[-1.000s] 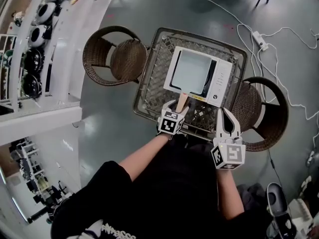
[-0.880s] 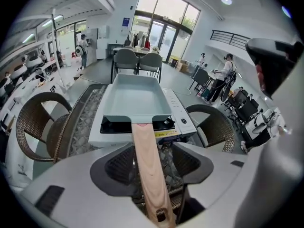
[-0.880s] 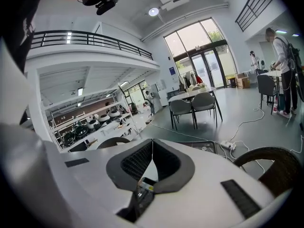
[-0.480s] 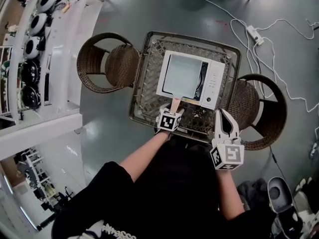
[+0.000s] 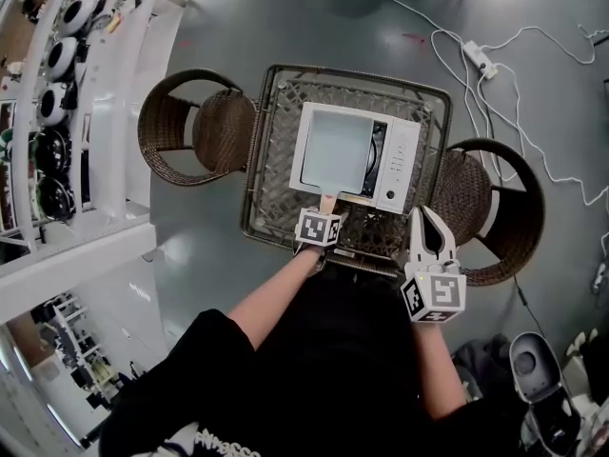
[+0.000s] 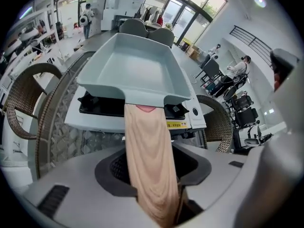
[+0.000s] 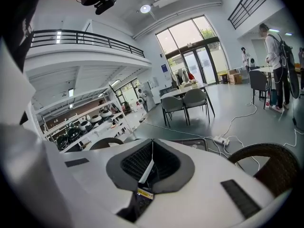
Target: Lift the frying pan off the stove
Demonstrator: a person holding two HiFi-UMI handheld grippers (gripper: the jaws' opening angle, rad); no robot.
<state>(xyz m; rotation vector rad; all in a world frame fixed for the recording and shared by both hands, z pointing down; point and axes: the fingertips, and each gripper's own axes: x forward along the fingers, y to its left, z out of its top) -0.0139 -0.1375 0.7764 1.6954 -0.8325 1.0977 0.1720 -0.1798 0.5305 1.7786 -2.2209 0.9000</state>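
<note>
The left gripper (image 5: 324, 213) has slid forward along the pan's handle (image 6: 148, 156) over the last second, so less of the tan grip shows between gripper and pan than before. The right gripper (image 5: 430, 225) has kept its station at lower right.

A square wicker surface (image 5: 276, 131) fills the centre of the head view, flanked by a wicker chair (image 5: 195, 127) at the left and another (image 5: 495, 212) at the right, on a grey floor (image 5: 285, 17). On the surface sits a white portable stove (image 5: 398, 165), its control panel toward the right of the frame. The grey, square frying pan (image 5: 335, 152) rests on the stove's burner, apparently level and not yet raised.

The pan lies directly ahead of the left gripper. Its handle runs straight back from the pan's near edge toward the bottom of the frame, in line with the gripper's own jaws. That makes the left hand the working one; the right is off to the side, beyond the surface's near right corner and well apart from the pan.

In the left gripper view the jaws stand wide and are closing on the handle, which fills the gap between them, the pads seemingly against its two sides. The right gripper's jaws are drawn together with nothing between them. The lift looks likely to be a straight upward pull, the pan's weight hanging forward of the grip.
</note>
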